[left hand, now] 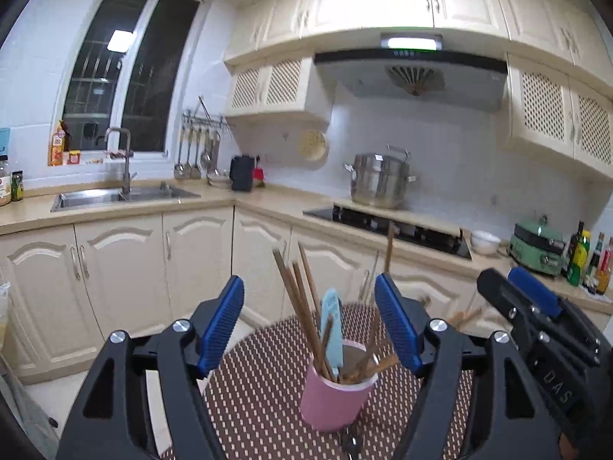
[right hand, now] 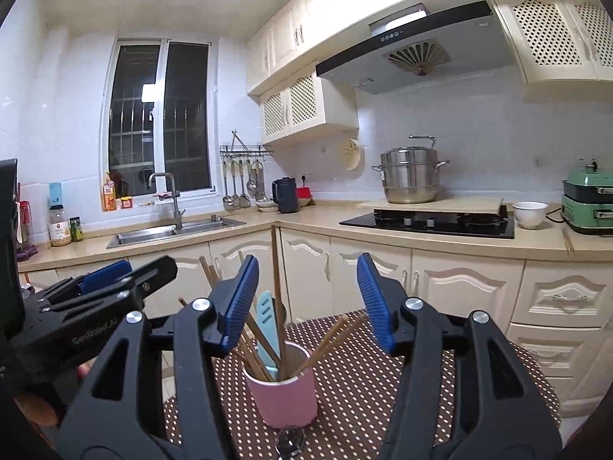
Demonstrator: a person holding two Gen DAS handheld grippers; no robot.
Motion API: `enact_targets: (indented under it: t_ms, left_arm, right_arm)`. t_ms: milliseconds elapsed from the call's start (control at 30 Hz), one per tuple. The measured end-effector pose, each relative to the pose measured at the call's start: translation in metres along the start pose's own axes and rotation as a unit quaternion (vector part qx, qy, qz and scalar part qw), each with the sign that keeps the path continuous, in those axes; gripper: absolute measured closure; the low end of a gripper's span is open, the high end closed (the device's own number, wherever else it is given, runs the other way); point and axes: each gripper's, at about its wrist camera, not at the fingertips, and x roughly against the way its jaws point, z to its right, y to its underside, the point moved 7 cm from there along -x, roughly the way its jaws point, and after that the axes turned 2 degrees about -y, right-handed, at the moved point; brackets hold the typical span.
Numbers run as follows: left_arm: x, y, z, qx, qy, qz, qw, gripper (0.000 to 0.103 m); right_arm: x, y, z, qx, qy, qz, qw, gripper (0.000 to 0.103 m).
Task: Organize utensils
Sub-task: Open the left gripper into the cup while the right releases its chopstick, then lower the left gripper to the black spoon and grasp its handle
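A pink cup (left hand: 337, 398) (right hand: 283, 398) stands upright on a round table with a brown dotted cloth (left hand: 260, 383) (right hand: 364, 383). In it are several wooden chopsticks (left hand: 302, 299) (right hand: 275, 268), leaning at different angles, and a light blue spatula (left hand: 332, 329) (right hand: 268, 318). My left gripper (left hand: 308, 280) (right hand: 115, 280) is open just short of the cup, with nothing between its blue pads. My right gripper (right hand: 307, 258) (left hand: 532, 299) is open too, close beside the left one, and holds nothing. A shiny metal utensil (left hand: 350, 441) (right hand: 291, 439) lies in front of the cup, mostly hidden.
Behind the table runs an L-shaped counter with cream cabinets. It carries a steel sink (right hand: 172, 232), a black hob (right hand: 429, 222) with a steel pot (right hand: 410, 176) behind it, a white bowl (right hand: 530, 214), a green appliance (right hand: 586, 207) and bottles (left hand: 586, 257). Ladles hang on a wall rack (right hand: 241, 188).
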Motion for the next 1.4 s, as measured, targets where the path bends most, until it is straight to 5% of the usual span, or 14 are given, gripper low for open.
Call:
enact_targets:
  t_ms: [167, 400, 533, 767, 900, 1200, 1333, 1400]
  left_arm:
    - [-0.001, 0.023, 0.007, -0.014, 0.014, -0.06, 0.998, 0.033]
    - [-0.022, 0.069, 0.016, -0.032, 0.035, -0.172, 0.9841, 0.033]
    - [-0.038, 0.104, 0.025, -0.047, 0.056, -0.25, 0.9654, 0.033]
    - [-0.068, 0.168, 0.037, -0.077, 0.052, -0.38, 0.9202, 0.033]
    - [-0.08, 0.19, 0.038, -0.089, 0.04, -0.407, 0.9082, 0.033]
    - [-0.101, 0.211, 0.051, -0.111, 0.026, -0.417, 0.9016, 0.035]
    - [-0.106, 0.22, 0.058, -0.122, 0.032, -0.435, 0.8916, 0.059]
    - [-0.108, 0.221, 0.06, -0.131, 0.029, -0.431, 0.8925, 0.06]
  right_arm:
    - [0.009, 0.012, 0.009, 0.001, 0.013, -0.024, 1.0, 0.047]
    - [0.013, 0.045, 0.025, -0.005, 0.027, -0.081, 0.996, 0.045]
    - [0.01, 0.067, 0.033, -0.012, 0.031, -0.118, 0.992, 0.044]
    - [0.0, 0.109, 0.046, -0.032, 0.026, -0.204, 0.978, 0.041]
    - [-0.002, 0.126, 0.056, -0.048, 0.027, -0.231, 0.971, 0.041]
    - [-0.002, 0.152, 0.08, -0.084, 0.023, -0.261, 0.961, 0.039]
    - [-0.006, 0.158, 0.083, -0.093, 0.017, -0.269, 0.959, 0.039]
    - [-0.007, 0.161, 0.086, -0.096, 0.016, -0.271, 0.957, 0.039]
